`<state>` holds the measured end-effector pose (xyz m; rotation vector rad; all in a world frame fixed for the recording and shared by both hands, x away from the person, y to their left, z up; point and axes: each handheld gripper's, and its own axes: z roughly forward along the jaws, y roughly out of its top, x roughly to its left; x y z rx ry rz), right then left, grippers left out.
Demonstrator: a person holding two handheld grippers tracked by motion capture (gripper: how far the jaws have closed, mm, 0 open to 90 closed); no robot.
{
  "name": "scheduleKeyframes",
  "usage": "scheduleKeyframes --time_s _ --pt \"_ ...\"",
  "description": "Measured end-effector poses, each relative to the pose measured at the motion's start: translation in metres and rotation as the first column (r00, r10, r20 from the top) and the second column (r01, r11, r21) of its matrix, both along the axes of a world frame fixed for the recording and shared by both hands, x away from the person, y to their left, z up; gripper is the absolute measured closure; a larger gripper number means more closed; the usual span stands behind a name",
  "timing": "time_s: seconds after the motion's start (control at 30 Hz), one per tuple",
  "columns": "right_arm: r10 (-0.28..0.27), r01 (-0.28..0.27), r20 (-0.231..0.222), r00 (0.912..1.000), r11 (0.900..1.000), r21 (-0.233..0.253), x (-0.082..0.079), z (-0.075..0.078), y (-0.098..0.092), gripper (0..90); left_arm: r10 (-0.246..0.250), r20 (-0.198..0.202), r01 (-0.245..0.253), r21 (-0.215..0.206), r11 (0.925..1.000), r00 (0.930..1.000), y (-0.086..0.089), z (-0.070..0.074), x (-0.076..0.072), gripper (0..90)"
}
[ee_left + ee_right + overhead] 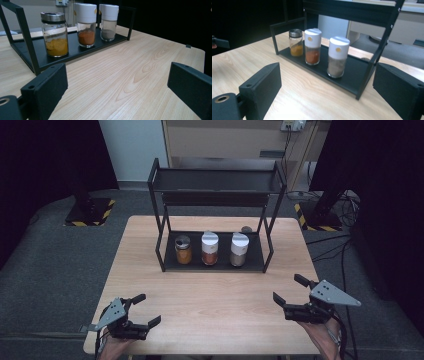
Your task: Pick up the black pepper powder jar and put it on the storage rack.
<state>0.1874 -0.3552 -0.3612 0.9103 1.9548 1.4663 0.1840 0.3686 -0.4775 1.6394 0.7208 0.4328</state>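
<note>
- Jars stand in a row on the bottom shelf of a black rack [159, 215] in the high view: a yellow spice jar [183, 250] with a metal lid, a red spice jar [209, 248] and a grey spice jar [239, 250], both with white caps. The rack sits at 12 o'clock on a light wooden table [210, 300]. No writing can be read on the jars.
- The left gripper [141, 309] is at 7 o'clock and the right gripper [289, 288] at 4 o'clock, both with jaws wide apart, holding nothing, well apart from the jars.
- Grey carpet [55, 265] lies around the table, with black and yellow striped tape [108, 209] on it.
- Left gripper view: the yellow spice jar [54, 34] is at 10 o'clock, the red spice jar [85, 24] and grey spice jar [108, 22] nearer 12. The jaws are open over bare wood.
- Right gripper view: all three jars stand at 12 o'clock, with small yellow dots on the white caps. The jaws are open.
</note>
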Motion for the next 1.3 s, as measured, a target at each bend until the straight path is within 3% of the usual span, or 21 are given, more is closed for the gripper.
scheduleKeyframes --time_s 0.13,0.47,0.8,1.3 --pt "-0.016 0.016 0.002 0.9999 1.000 0.012 -0.009 -0.010 -0.008 8.4 0.004 0.001 -0.004 -0.001 1.0000 1.0000 0.000 0.000 0.000 2.1" --pt "-0.055 0.056 -0.042 0.9976 0.998 0.027 -0.020 -0.032 -0.021 7.9 0.014 0.002 -0.014 -0.012 0.9998 0.9999 0.002 -0.001 -0.002 2.1" --pt "-0.072 0.073 -0.063 0.9954 0.997 0.019 -0.021 -0.057 -0.020 7.8 0.016 0.000 -0.016 -0.014 0.9998 0.9999 0.002 -0.002 -0.001 2.1" --pt "-0.075 0.076 -0.047 0.9961 0.997 0.020 -0.021 -0.068 -0.024 7.8 0.006 0.004 -0.006 -0.017 0.9998 1.0000 0.002 -0.002 0.000 2.1"
